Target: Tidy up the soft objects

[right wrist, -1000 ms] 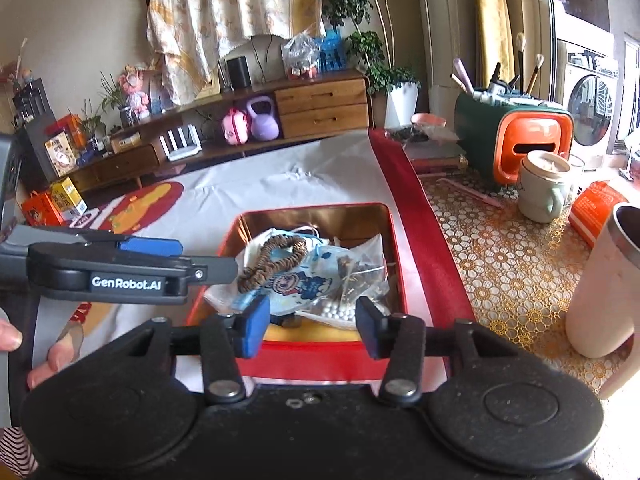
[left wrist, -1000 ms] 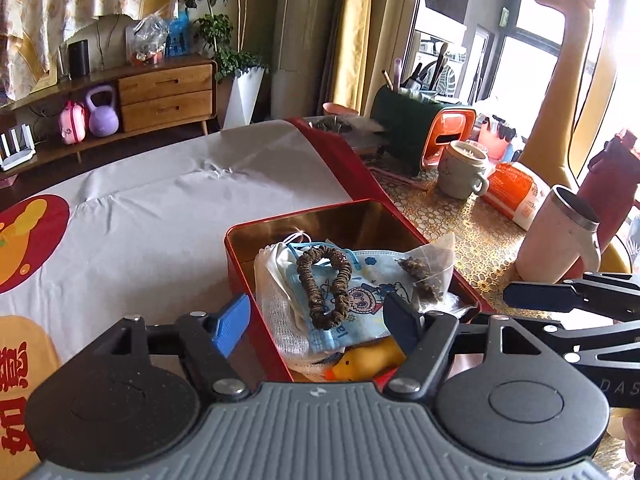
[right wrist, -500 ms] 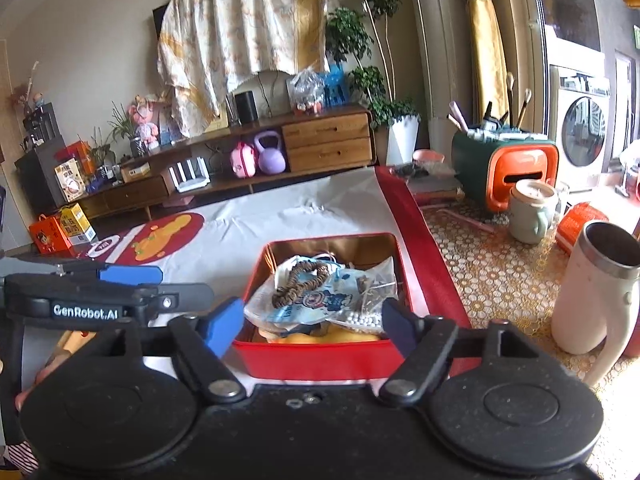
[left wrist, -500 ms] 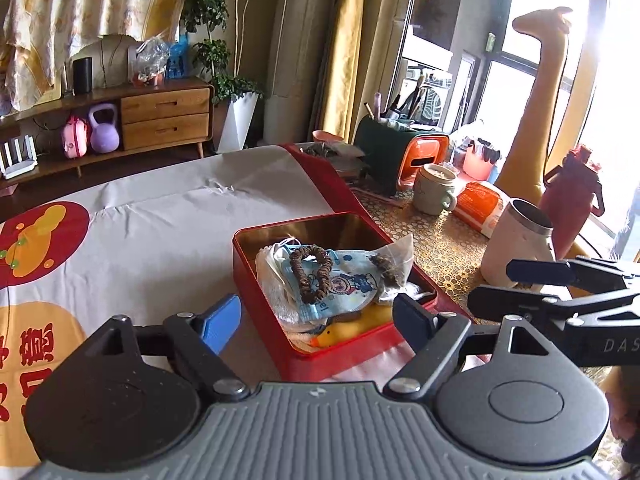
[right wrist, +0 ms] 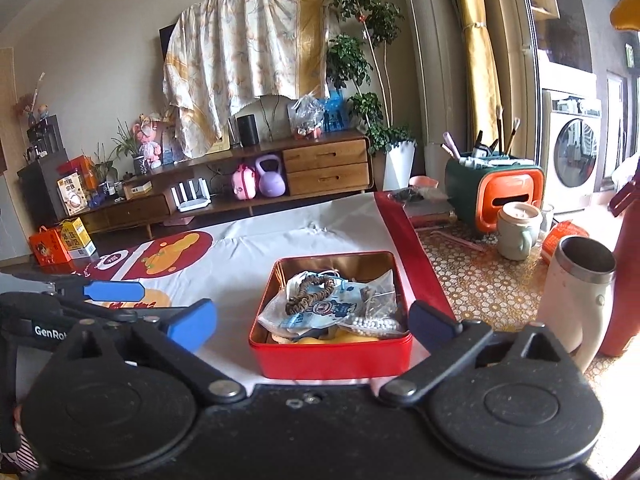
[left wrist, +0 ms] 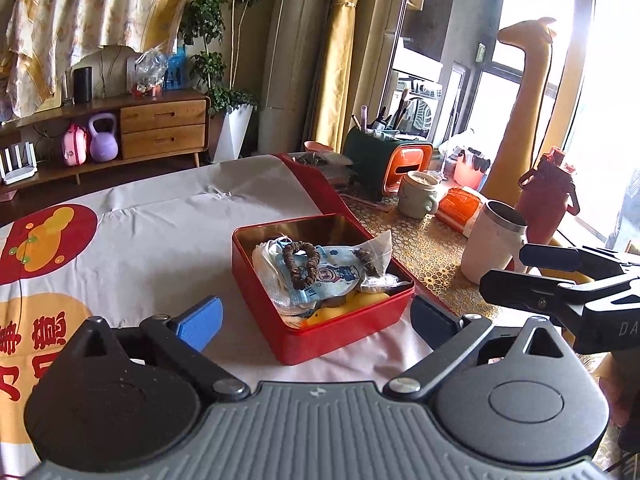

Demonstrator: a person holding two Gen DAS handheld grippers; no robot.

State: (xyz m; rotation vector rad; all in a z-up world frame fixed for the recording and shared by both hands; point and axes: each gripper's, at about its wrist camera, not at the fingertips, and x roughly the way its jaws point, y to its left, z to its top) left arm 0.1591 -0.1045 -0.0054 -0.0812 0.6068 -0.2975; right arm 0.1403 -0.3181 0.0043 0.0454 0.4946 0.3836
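Nearest, the left tool (left wrist: 316, 316) and right tool (right wrist: 312, 320) are seen with jaws opening wide, nothing between them, both held short of the red square metal tin (left wrist: 344, 332). The tin is set on the white printed cloth-covered surface (left wrist: 160, 236), probably as the collecting spot. Piled inside it: a brown beaded scrunchie (left wrist: 300, 264), a blue printed face mask (left wrist: 332, 280), a clear plastic pouch (right wrist: 372, 296). A yellow soft toy (left wrist: 352, 304) is mostly buried, its shape unclear.

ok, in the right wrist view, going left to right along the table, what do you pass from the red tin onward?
red tin → white tumbler → red bottle, partly cut off at the frame's right edge.
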